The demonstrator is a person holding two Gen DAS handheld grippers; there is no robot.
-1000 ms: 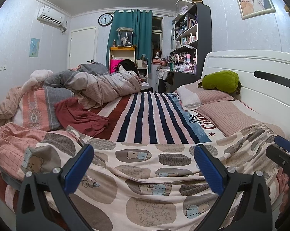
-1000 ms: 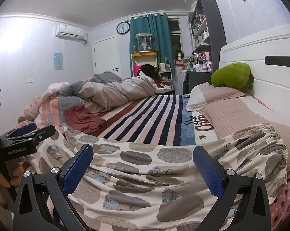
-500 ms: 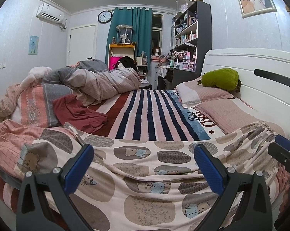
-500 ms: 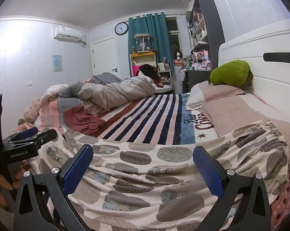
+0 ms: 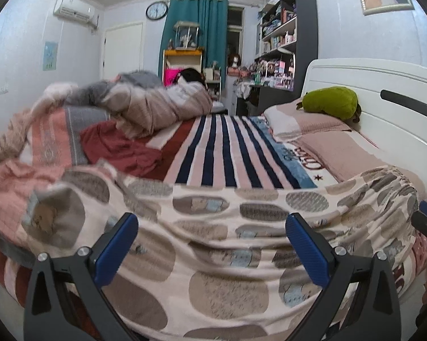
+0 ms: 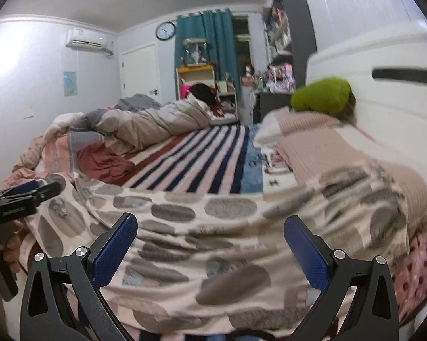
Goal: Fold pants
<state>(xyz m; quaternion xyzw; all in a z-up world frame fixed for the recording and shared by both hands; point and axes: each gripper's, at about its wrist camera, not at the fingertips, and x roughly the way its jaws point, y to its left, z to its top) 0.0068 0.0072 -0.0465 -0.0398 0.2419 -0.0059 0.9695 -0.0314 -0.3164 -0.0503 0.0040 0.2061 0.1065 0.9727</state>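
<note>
Across the near edge of the bed (image 5: 242, 147) the pants (image 5: 219, 258), cream with grey ovals and little bears, lie spread out, one leg end at the left, the gathered waistband at the right by the pillow (image 5: 341, 153). The left gripper (image 5: 212, 244) hangs over them with fingers spread wide, holding nothing. It sits a little lower and nearer the cloth than a second ago. The right gripper (image 6: 210, 244), also spread and empty, has swung toward the blurred waistband; the green cushion (image 6: 321, 96) now sits closer to centre.
</note>
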